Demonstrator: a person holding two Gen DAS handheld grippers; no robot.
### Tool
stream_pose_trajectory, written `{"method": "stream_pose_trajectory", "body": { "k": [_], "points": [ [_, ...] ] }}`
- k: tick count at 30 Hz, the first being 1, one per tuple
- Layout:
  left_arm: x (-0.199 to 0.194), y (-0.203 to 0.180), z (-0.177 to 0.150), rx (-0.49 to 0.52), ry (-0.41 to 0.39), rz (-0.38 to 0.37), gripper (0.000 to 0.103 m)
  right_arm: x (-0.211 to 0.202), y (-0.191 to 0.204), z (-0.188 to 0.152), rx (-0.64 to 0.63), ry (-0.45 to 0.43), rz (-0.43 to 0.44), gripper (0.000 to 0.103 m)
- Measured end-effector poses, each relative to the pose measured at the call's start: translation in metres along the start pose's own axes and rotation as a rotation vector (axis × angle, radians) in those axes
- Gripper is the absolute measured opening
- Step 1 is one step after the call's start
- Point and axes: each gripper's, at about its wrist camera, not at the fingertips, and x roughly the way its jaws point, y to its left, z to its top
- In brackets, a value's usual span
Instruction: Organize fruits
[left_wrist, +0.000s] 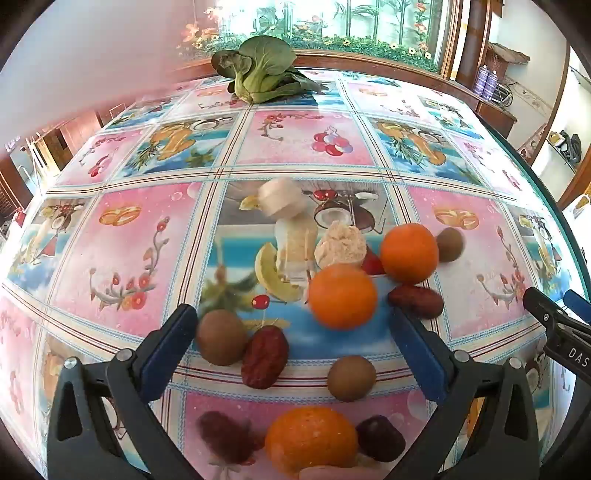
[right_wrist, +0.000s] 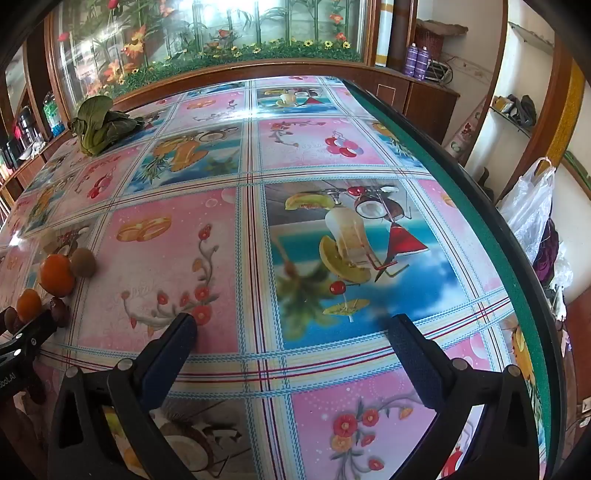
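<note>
Round oranges (left_wrist: 342, 296), brown kiwis (left_wrist: 221, 338) and red dates (left_wrist: 265, 357) lie on the table (left_wrist: 147, 240). Your left gripper (left_wrist: 291, 328) hovers wide open over them; your right gripper (right_wrist: 291, 328) is open too.

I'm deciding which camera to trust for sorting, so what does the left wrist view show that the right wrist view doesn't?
Only the left wrist view shows the nearest orange, the kiwis at and, the red dates beside them, and two pale garlic-like bulbs.

Only the right wrist view shows the white plastic bag and the left gripper from outside.

Both show the patterned tablecloth, the leafy green, two oranges, and open fingers.
</note>
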Motion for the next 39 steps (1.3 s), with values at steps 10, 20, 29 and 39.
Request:
{"method": "stream_pose_trajectory", "body": {
  "k": [10, 20, 29, 39],
  "points": [
    [0.0, 0.0, 0.0, -0.001, 0.0, -0.002, 0.103, 0.0, 0.0, 0.0, -0.001, 0.002, 0.0, 0.103],
    [0.0, 0.0, 0.0, -0.001, -0.001, -0.002, 0.103, 0.001, 0.001, 0.0, 0.0, 0.004, 0.0, 0.103],
    [-0.001, 0.001, 0.001, -0.002, 0.0, -0.002, 0.103, 0.0, -0.001, 0.001, -0.024, 0.03, 0.019, 0.1],
    [-0.124, 0.027, -0.023, 0.048, -0.182, -0.032, 0.097, -0.135, 0.012, -0.024, -0.135, -0.208, 0.271, 0.092]
  ]
}}
